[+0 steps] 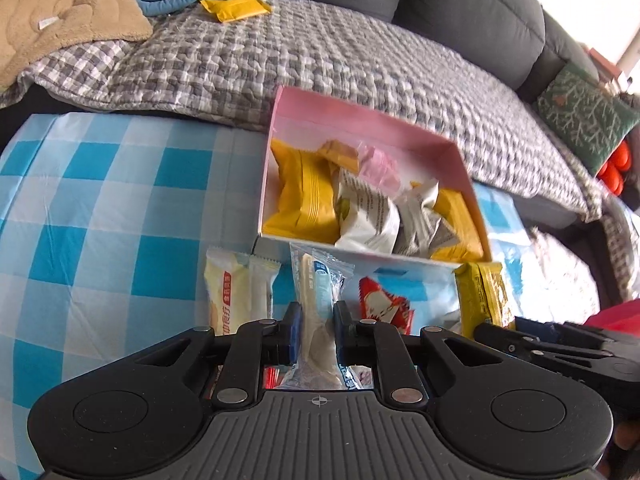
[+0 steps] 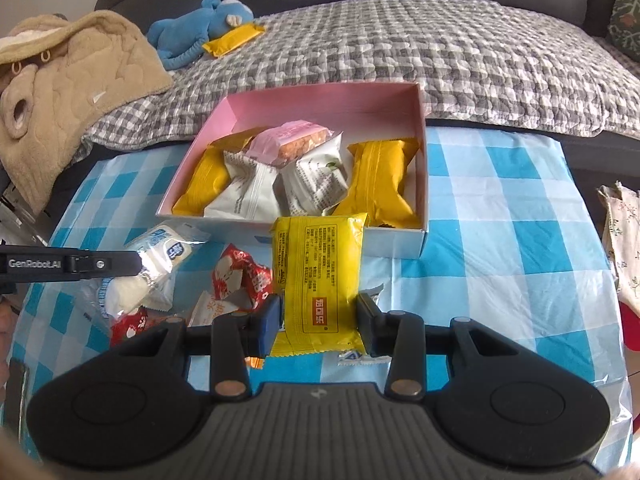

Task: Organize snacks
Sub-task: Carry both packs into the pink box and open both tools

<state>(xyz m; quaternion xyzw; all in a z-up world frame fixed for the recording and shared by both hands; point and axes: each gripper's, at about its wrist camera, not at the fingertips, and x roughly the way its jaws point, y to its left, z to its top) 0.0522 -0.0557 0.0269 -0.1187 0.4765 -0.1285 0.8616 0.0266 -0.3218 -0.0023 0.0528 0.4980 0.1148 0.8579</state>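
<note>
A pink box (image 1: pixel 352 118) (image 2: pixel 320 100) stands on the blue checked table and holds several yellow, white and pink snack packets. My left gripper (image 1: pixel 316 330) is shut on a clear blue-and-white packet (image 1: pixel 318 292), which also shows in the right wrist view (image 2: pixel 160 256). My right gripper (image 2: pixel 318 320) is shut on a yellow packet (image 2: pixel 318 276), held just in front of the box; it shows in the left wrist view (image 1: pixel 482 292). A red-and-white packet (image 1: pixel 384 306) (image 2: pixel 240 272) and a cream packet (image 1: pixel 236 292) lie loose on the table.
A sofa with a grey checked quilt (image 2: pixel 440 48) runs behind the table. On it lie a blue plush toy (image 2: pixel 208 24), a yellow packet (image 2: pixel 234 38) and a tan blanket (image 2: pixel 72 92). A green cushion (image 1: pixel 584 120) sits at the right.
</note>
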